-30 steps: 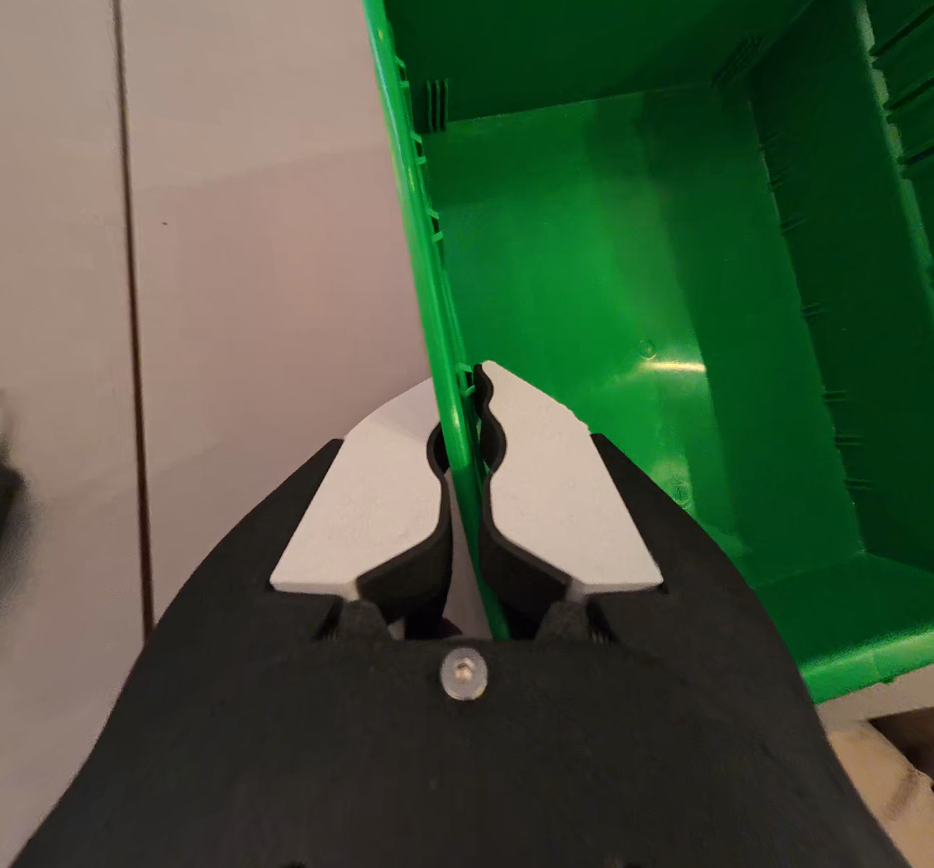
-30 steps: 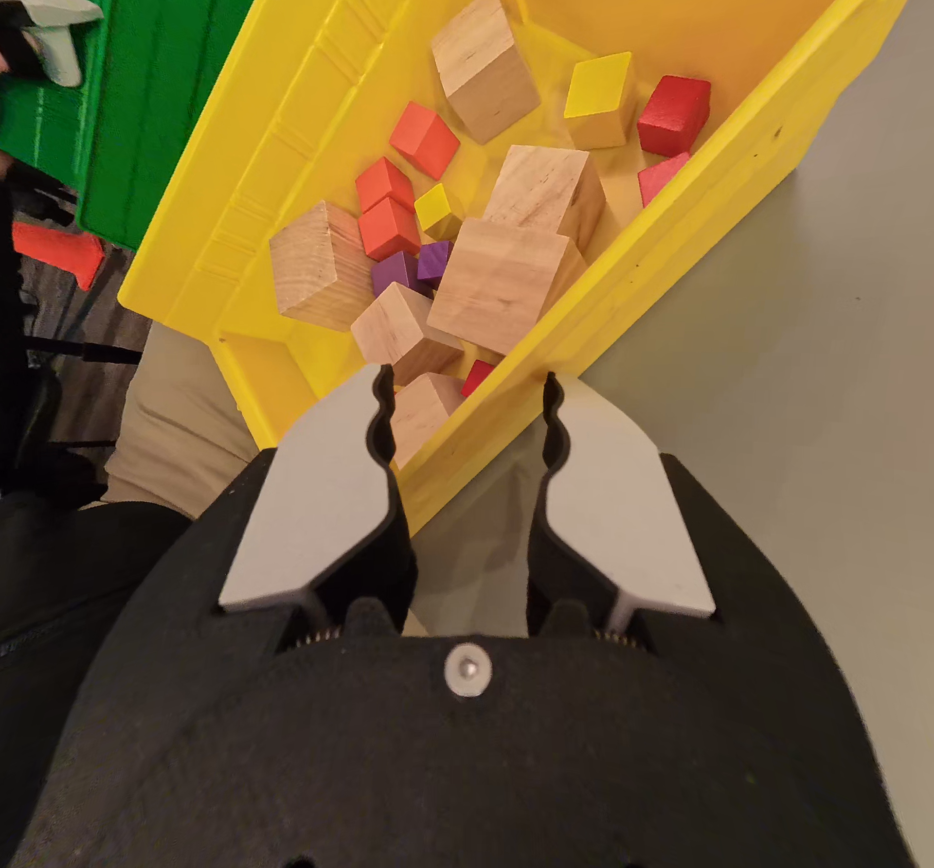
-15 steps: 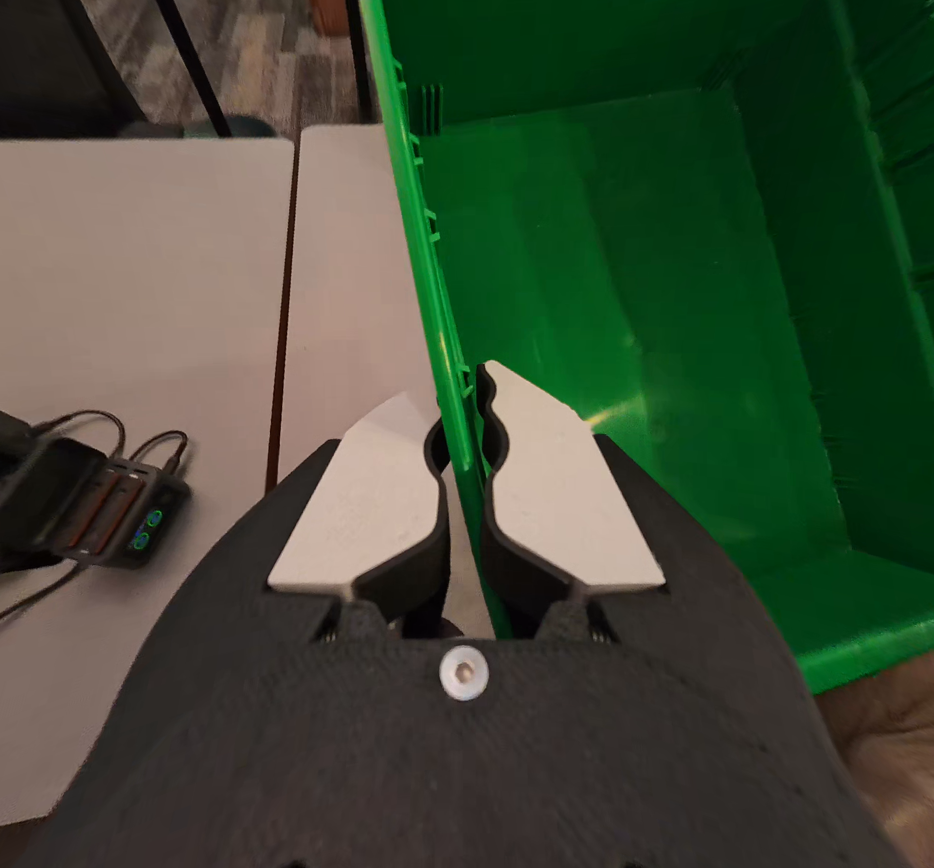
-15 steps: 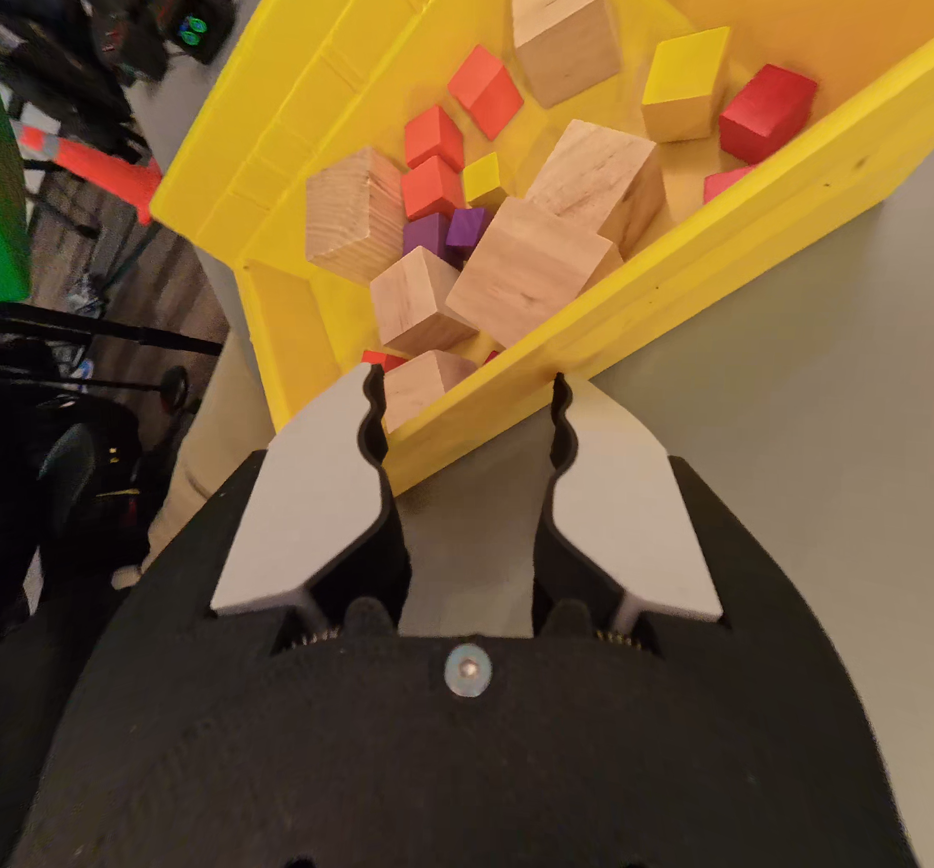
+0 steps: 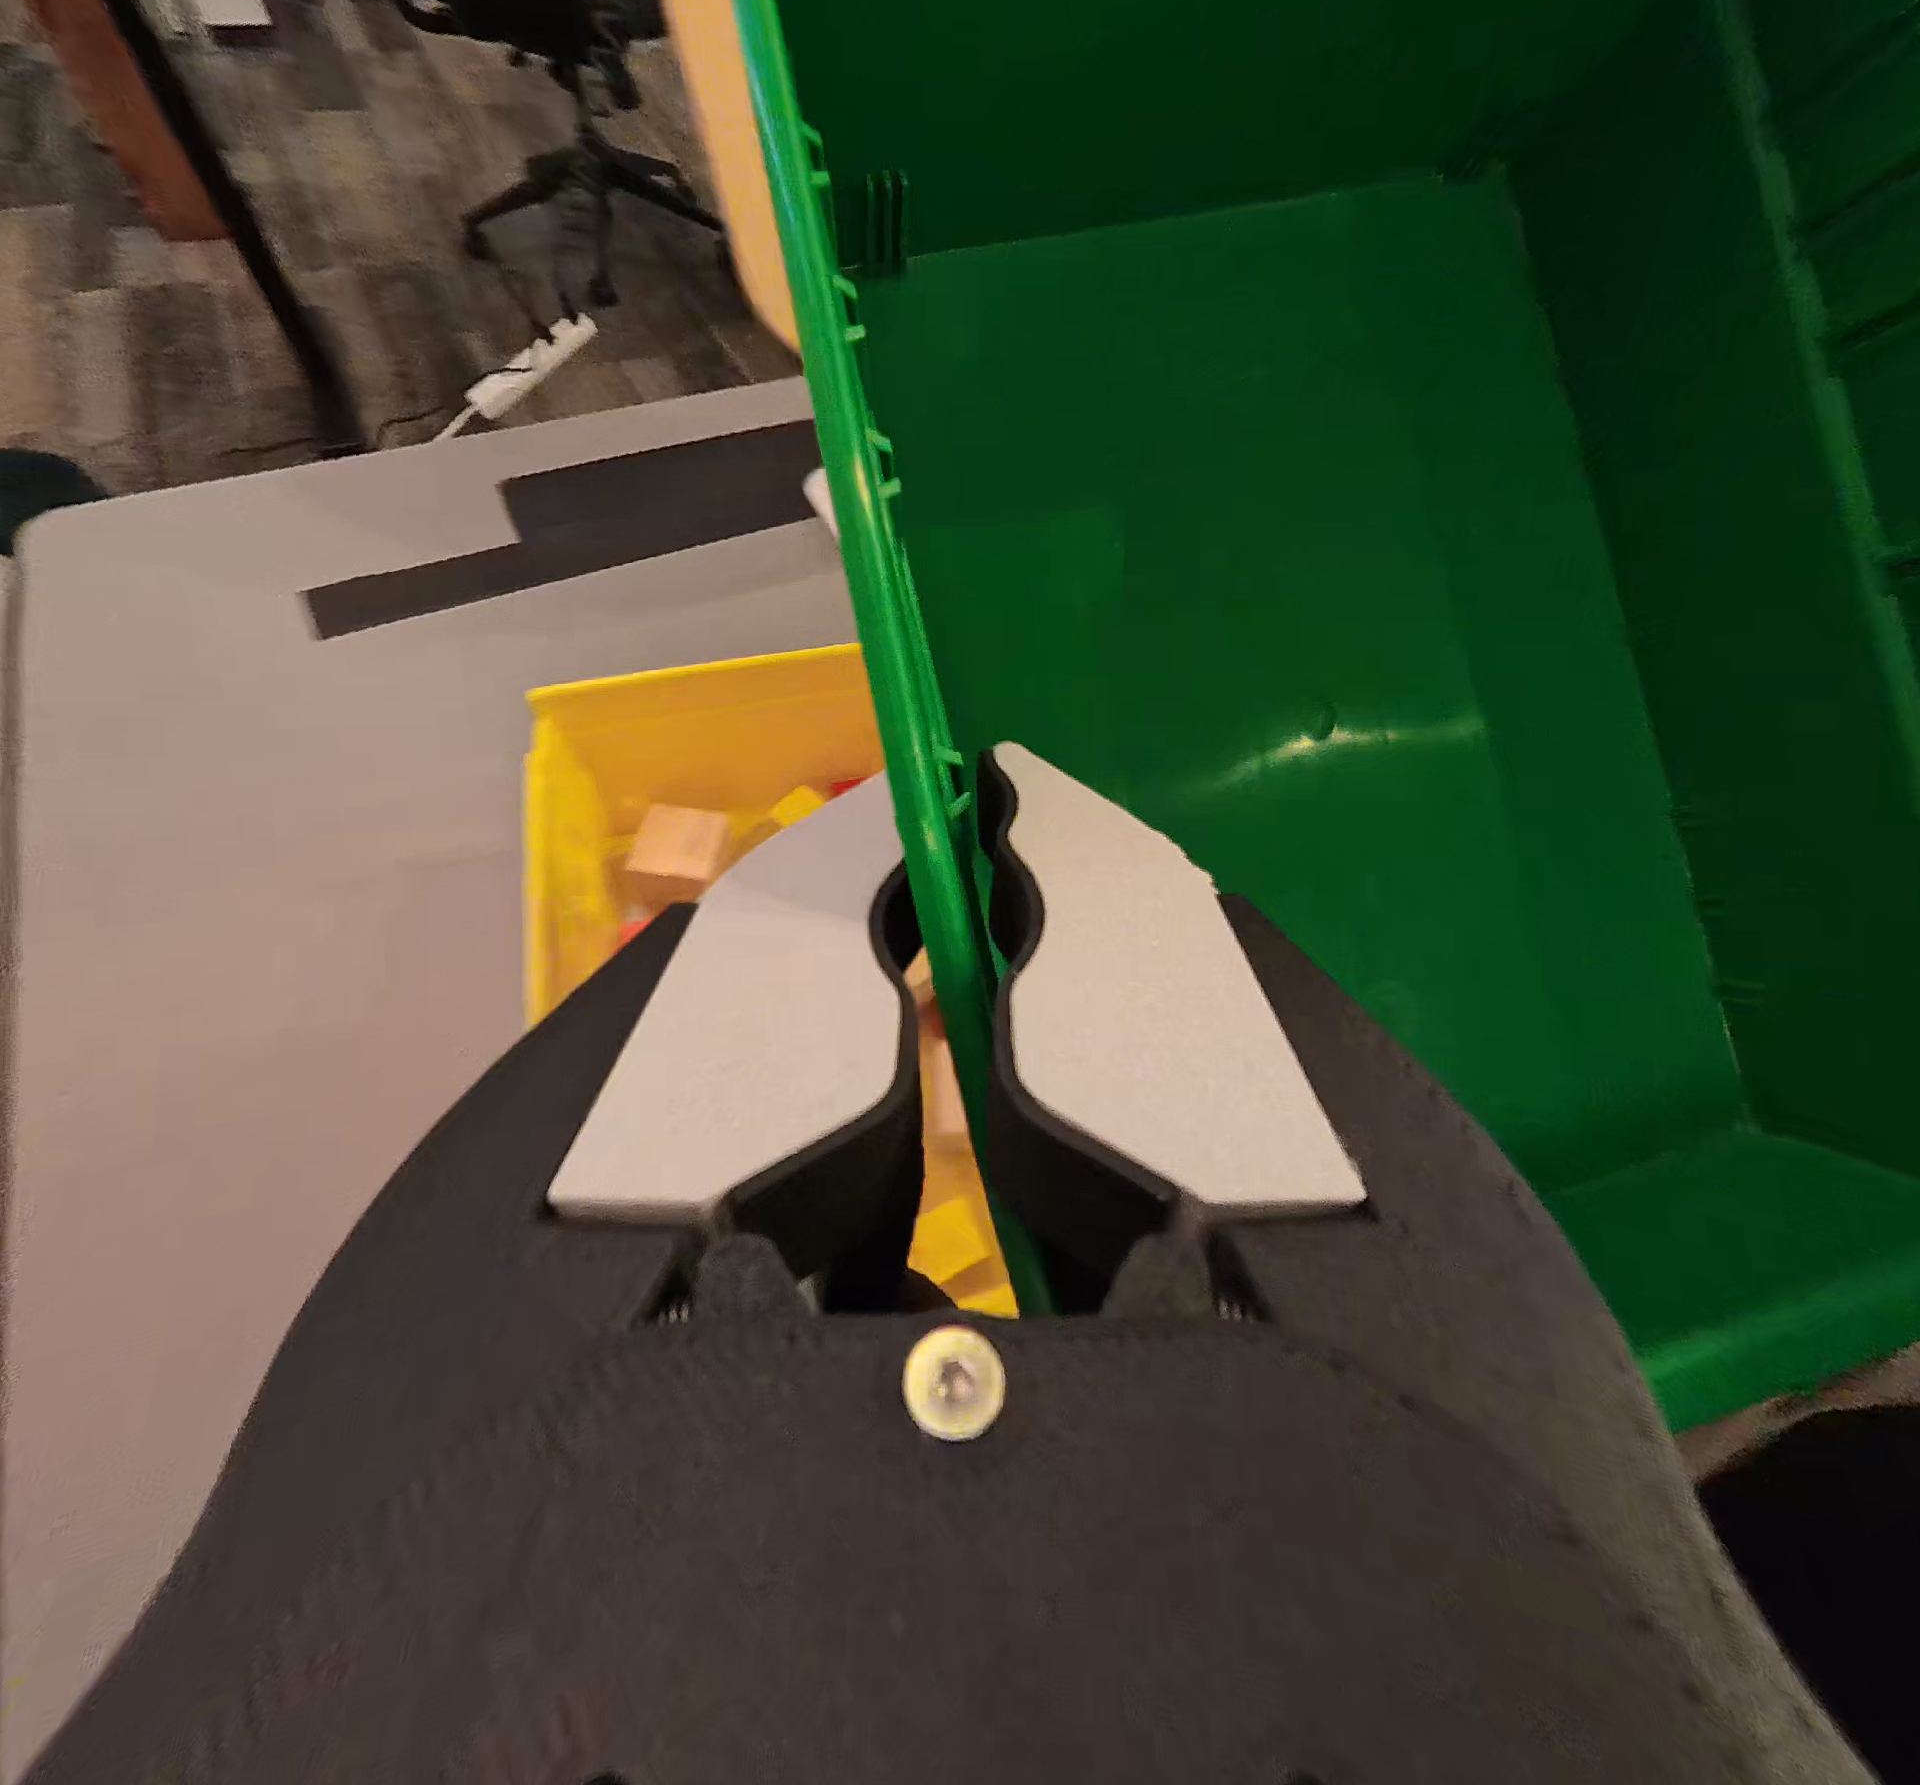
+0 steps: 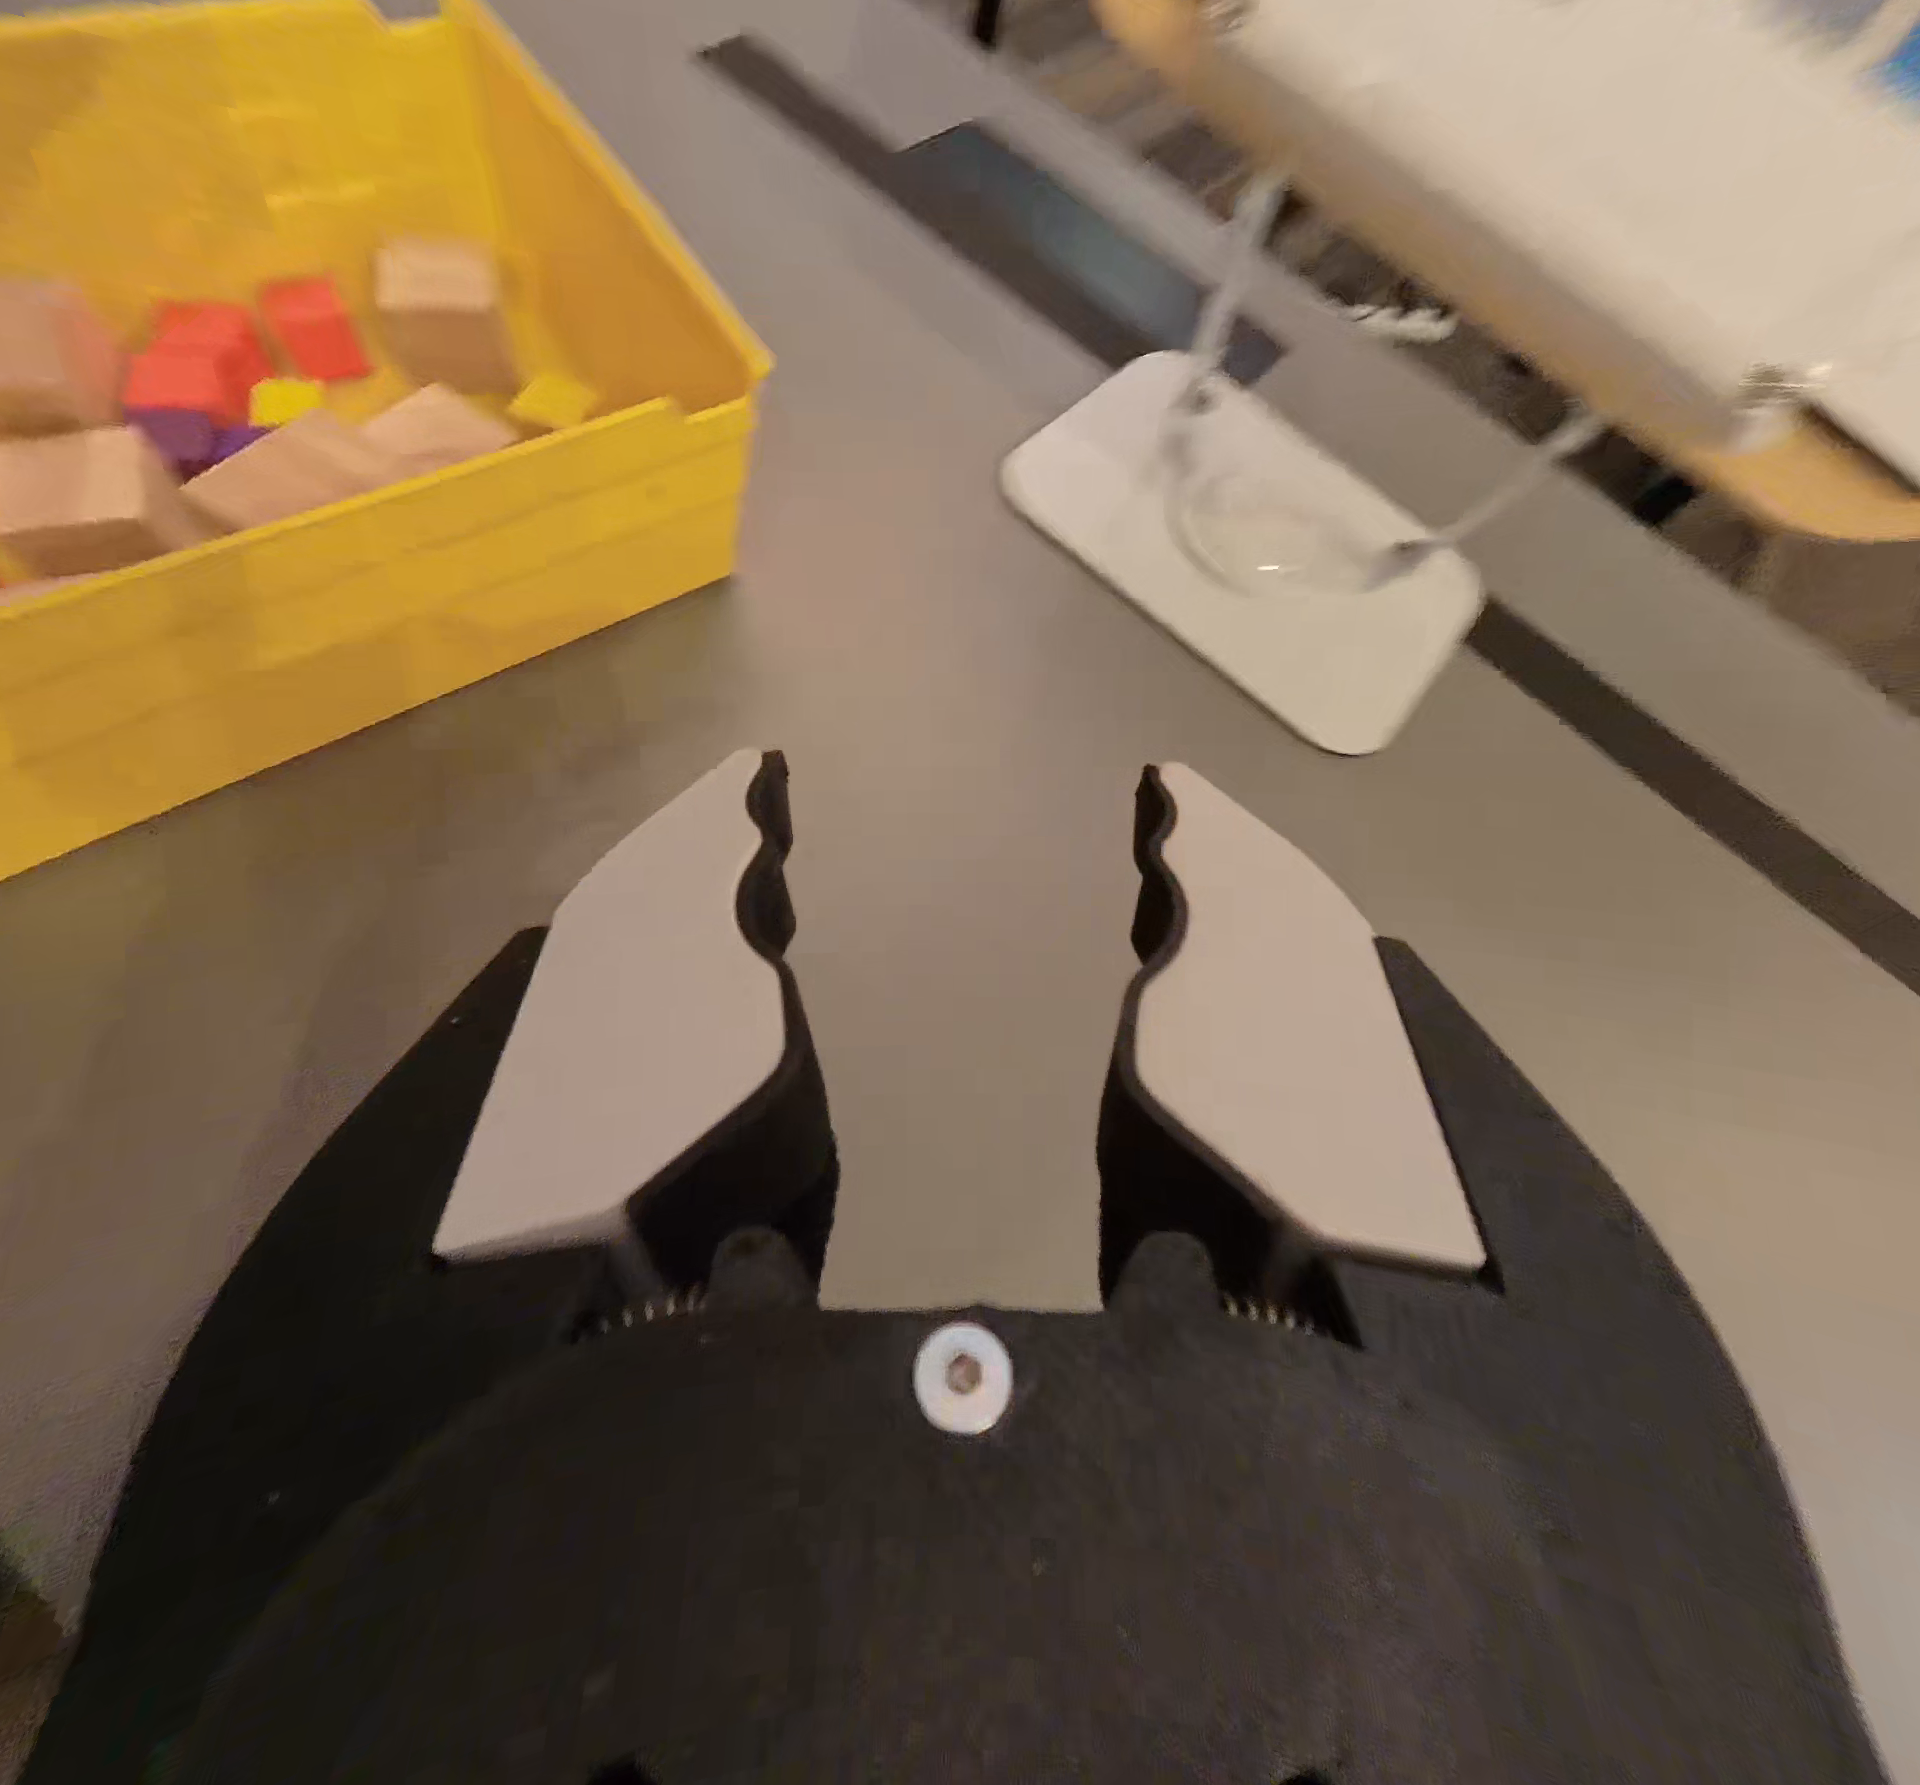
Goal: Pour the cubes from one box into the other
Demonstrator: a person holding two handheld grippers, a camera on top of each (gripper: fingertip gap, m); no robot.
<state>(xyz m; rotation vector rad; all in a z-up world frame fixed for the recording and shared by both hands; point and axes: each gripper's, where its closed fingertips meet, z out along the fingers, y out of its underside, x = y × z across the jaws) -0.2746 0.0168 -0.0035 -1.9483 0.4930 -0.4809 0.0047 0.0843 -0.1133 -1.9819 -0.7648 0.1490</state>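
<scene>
Grey worktop (image 6: 935, 509) is seen in both views, crossed by dark strips (image 5: 582, 540), with patterned carpet and an office chair (image 5: 561, 42) beyond its far edge.

In the left wrist view, the left hand-held gripper (image 5: 961, 862) is closed on the thin side wall of the green box (image 5: 1299, 592), one finger outside the wall and the other inside. The green box is held up off the worktop and its inside is seen bare. Below and to the left of it, the yellow box (image 5: 707, 727) is partly seen past the gripper, with cubes (image 5: 681, 847) lying in it.

In the right wrist view, the right hand-held gripper (image 6: 961, 779) is wide open with nothing between its fingers, and only worktop is seen through the gap. The yellow box (image 6: 436, 551) is set flat on the worktop to the upper left, apart from this gripper. Wooden, red, yellow and purple cubes (image 6: 312, 405) are heaped inside it. A white stand (image 6: 1247, 582) is placed on the worktop to the right. The view is blurred toward the top.
</scene>
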